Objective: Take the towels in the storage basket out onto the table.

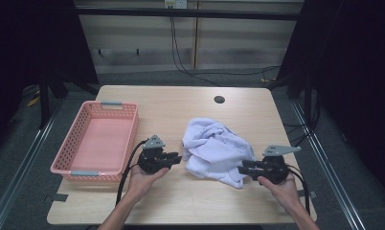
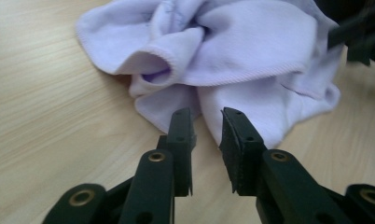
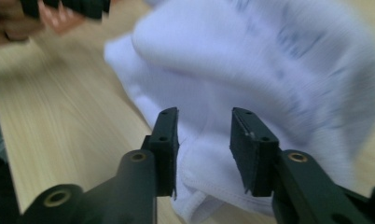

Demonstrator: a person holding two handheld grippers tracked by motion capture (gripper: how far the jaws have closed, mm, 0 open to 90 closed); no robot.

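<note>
The bench carries a crumpled white cloth, its long axis running toward the pink basket. My left tongs and right tongs flank the cloth, both parted, gripping nothing; the right sits nearer its hem.

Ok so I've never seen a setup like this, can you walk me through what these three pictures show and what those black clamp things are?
A person sits at a wooden table holding a hand-operated two-jaw clamp in each hand: the left gripper and the right gripper. The wide picture comes from a camera above, looking down. The other two come from small cameras riding on each gripper, looking along its black jaws. On the table lie a crumpled pale lilac cloth and, to the left, an empty pink basket. Both grippers point at the cloth from opposite sides with jaws open. Neither holds anything yet. In the right gripper view the cloth looks blurred.
</note>
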